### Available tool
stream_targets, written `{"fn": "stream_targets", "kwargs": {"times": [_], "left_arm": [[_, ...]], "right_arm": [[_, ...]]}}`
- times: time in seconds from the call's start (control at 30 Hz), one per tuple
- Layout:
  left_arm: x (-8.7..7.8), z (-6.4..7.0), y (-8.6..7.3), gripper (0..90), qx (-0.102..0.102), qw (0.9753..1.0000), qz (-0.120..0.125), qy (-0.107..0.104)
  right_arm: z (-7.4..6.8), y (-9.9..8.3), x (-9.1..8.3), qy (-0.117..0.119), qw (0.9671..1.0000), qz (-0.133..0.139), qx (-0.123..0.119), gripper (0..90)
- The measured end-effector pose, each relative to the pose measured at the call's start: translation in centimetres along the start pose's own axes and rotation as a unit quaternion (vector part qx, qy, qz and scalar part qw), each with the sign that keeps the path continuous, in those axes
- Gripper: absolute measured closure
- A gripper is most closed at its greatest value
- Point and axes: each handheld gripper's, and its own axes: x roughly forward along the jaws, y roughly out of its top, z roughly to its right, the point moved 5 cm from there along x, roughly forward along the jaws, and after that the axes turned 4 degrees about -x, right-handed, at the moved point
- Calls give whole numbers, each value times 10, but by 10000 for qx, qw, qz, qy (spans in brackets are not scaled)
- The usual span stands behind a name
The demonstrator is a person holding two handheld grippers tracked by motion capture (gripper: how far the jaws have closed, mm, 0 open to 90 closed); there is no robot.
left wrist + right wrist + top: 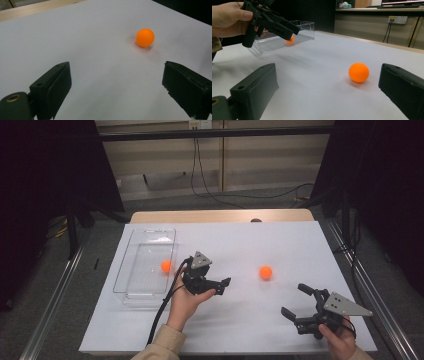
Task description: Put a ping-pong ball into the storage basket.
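Both tongs are wide open and hold nothing. Nearest to the person, the right tongs (299, 302) rest low by the near right corner of the worktop (240, 335), jaws pointing toward the loose orange ball (265, 272); I think this hand waits, or prepares to go for it. A little farther, the left tongs (220, 287) hover near the middle, just beside the clear plastic tray (131, 245), and they also face this ball, so either hand could take it. The ball lies free on the white sheet, right of the middle. Farther to the left side, the tray holds a second orange ball (166, 266) near its right wall. I count two balls, one tray and two tongs.
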Motion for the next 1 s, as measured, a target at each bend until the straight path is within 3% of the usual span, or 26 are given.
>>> {"fn": "stream_targets", "kwargs": {"times": [0.2, 0.73, 1.0], "left_arm": [[7, 4, 0, 88, 124, 9999, -14, -32], [19, 13, -1, 86, 154, 9997, -83, -182], [30, 20, -2, 85, 290, 9991, -159, -247]], "right_arm": [[0, 0, 0, 1, 10000, 3, 3, 18], [0, -1, 0, -8, 10000, -32, 28, 18], [0, -1, -1, -6, 10000, -22, 19, 18]]}}
